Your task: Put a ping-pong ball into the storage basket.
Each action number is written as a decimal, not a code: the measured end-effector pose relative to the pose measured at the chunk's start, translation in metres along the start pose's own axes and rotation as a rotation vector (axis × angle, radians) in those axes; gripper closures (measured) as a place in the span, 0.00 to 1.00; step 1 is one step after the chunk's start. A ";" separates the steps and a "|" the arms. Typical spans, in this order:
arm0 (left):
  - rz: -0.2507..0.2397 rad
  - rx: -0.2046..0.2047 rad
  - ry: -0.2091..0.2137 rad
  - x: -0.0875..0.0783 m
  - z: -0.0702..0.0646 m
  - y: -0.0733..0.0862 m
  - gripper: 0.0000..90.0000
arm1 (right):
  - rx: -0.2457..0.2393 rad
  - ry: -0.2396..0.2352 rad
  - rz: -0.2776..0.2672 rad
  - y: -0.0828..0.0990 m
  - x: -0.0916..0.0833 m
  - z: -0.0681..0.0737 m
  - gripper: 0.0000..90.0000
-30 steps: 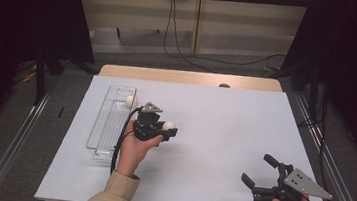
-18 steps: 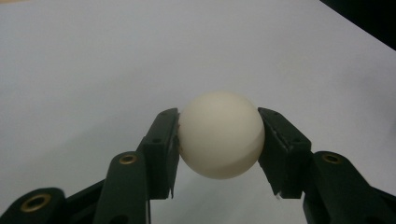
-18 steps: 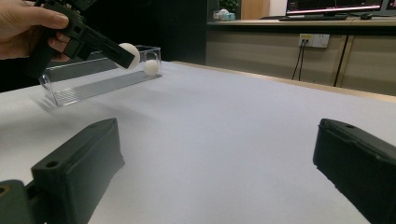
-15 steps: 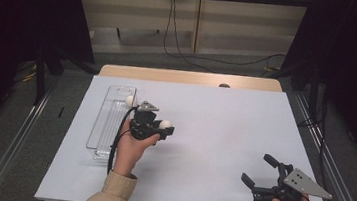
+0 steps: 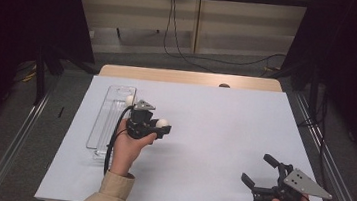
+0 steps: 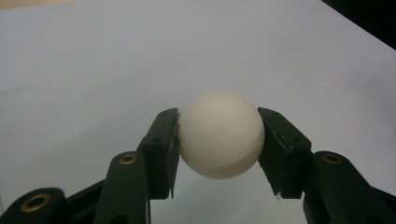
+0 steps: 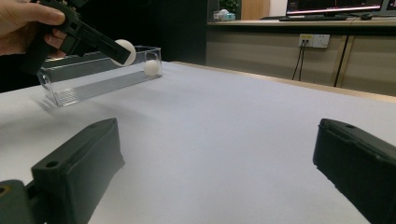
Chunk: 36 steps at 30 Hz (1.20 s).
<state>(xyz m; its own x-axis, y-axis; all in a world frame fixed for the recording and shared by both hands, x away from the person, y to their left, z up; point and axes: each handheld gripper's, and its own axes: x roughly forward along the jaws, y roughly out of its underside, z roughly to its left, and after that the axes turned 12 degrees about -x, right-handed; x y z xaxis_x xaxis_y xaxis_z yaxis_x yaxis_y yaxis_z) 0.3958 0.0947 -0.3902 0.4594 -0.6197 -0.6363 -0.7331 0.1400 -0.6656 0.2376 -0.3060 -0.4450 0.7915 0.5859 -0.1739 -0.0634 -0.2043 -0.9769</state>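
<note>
Right gripper [image 7: 217, 177] with jaws spread wide over a white table [image 7: 224, 121]. Far left, the left gripper [image 7: 122, 52] clamps a white ball [image 7: 127, 49] above a clear tray [image 7: 93, 77] holding another ball [image 7: 151, 68].

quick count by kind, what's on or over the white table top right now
white balls: 2, one clamped in the left gripper, one in the tray
clear plastic tray: 1
handheld grippers: 2, left gripper and right gripper, jaws apart
total: 5

White table sheet [image 5: 213, 134], wall cables [image 5: 183, 35]
</note>
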 end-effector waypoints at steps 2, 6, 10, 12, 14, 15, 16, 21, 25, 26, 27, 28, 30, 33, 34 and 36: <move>0.000 -0.001 0.001 -0.001 0.001 0.000 0.57 | 0.000 0.000 0.000 0.000 0.000 0.000 0.01; -0.006 -0.011 0.001 -0.003 0.002 0.000 0.57 | 0.001 0.000 0.001 0.000 0.000 0.000 0.01; -0.009 -0.015 -0.001 -0.005 0.004 -0.001 0.57 | 0.000 0.000 -0.001 0.000 0.000 0.000 0.01; -0.011 -0.017 -0.005 -0.006 0.005 -0.001 0.57 | 0.001 0.000 0.000 0.000 0.000 0.000 0.01; -0.009 -0.016 -0.007 -0.007 0.006 -0.001 0.57 | 0.000 -0.001 0.000 0.000 0.000 0.000 0.01; -0.013 -0.019 -0.005 -0.007 0.006 -0.001 0.57 | -0.001 -0.002 0.000 0.000 0.000 0.000 0.01; -0.014 -0.022 -0.004 -0.008 0.006 -0.001 0.57 | -0.001 -0.002 0.000 0.000 0.000 0.000 0.01; -0.011 -0.022 -0.007 -0.010 0.008 -0.001 0.57 | -0.001 -0.002 -0.001 0.000 0.000 0.000 0.01; -0.019 -0.026 -0.009 -0.011 0.009 -0.001 0.57 | -0.001 -0.002 0.000 0.000 0.000 0.000 0.01; -0.020 -0.028 -0.009 -0.011 0.009 -0.001 0.57 | -0.001 -0.002 0.000 0.000 0.000 0.000 0.01; -0.019 -0.022 -0.011 -0.012 0.010 -0.001 0.57 | 0.000 -0.002 -0.001 0.000 0.000 0.000 0.01; -0.019 -0.025 -0.010 -0.013 0.010 -0.001 0.57 | -0.001 -0.002 -0.001 0.000 0.000 0.000 0.01; -0.019 -0.027 -0.013 -0.015 0.011 -0.002 0.57 | -0.001 -0.002 -0.001 0.000 0.000 0.000 0.01; -0.026 -0.032 -0.016 -0.017 0.012 -0.002 0.57 | -0.002 -0.002 -0.001 0.000 0.000 0.000 0.01; -0.029 -0.033 -0.017 -0.017 0.012 -0.002 0.57 | -0.001 -0.002 0.000 0.000 0.000 0.000 0.01; -0.025 -0.034 -0.016 -0.018 0.013 -0.002 0.57 | -0.002 -0.002 0.000 0.000 0.000 0.001 0.01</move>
<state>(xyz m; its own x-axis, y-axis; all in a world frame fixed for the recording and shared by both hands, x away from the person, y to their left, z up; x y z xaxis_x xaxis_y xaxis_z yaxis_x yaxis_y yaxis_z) 0.3956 0.1160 -0.3825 0.4855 -0.6104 -0.6259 -0.7376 0.0982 -0.6680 0.2374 -0.3055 -0.4448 0.7902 0.5877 -0.1739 -0.0622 -0.2054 -0.9767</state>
